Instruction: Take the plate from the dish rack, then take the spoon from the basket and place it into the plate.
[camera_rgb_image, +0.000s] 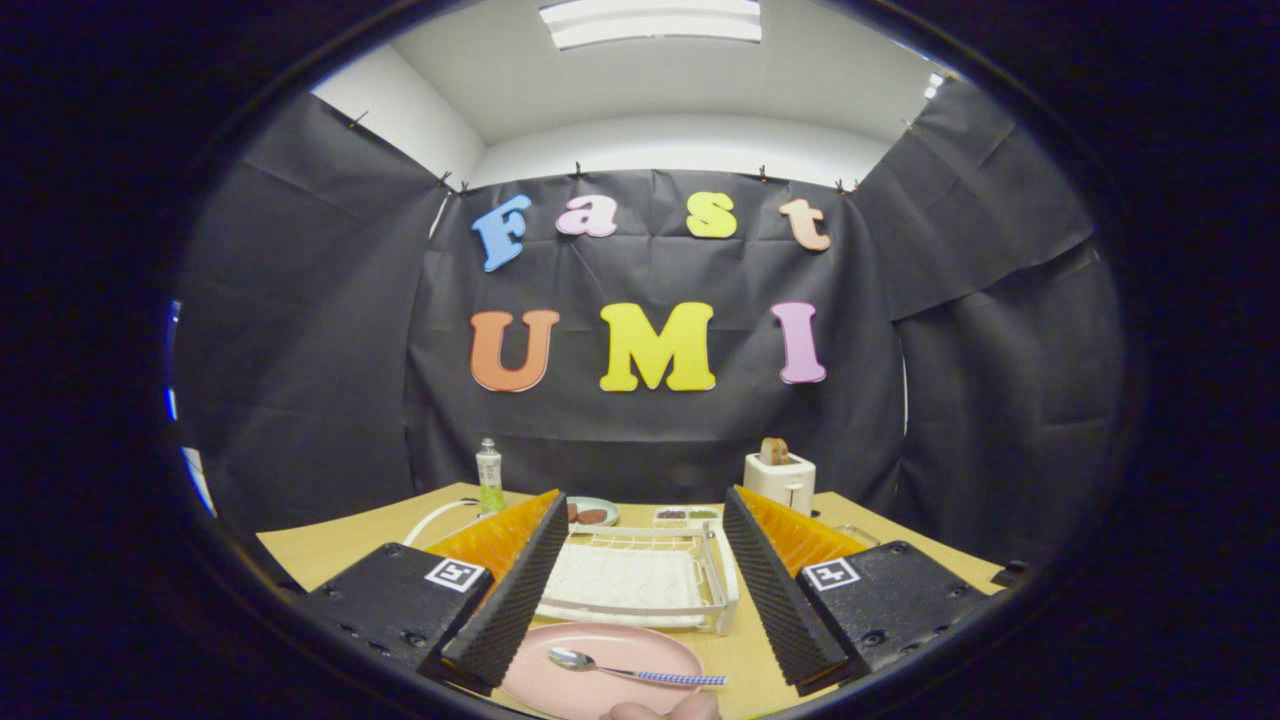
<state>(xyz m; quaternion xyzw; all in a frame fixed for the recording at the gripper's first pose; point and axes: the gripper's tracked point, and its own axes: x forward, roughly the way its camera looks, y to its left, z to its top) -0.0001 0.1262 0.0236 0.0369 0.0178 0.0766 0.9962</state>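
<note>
The spoon (636, 672) lies in the pink plate (600, 682) on the table (340, 550), just before the dish rack (640, 580); the gripper (640, 590) hovers wide open, holding nothing. Job looks done.

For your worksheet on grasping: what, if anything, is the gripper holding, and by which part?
Nothing: the gripper is open; the spoon lies on the pink plate.

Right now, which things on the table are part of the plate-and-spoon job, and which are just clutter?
Job:
- plate, between the open fingers
- spoon, lying in the plate
- dish rack, just beyond the plate
- gripper, fingers apart, holding nothing

Clutter:
- bottle
- toaster with a slice in it
- small plate beyond the rack
- snack tray
</note>
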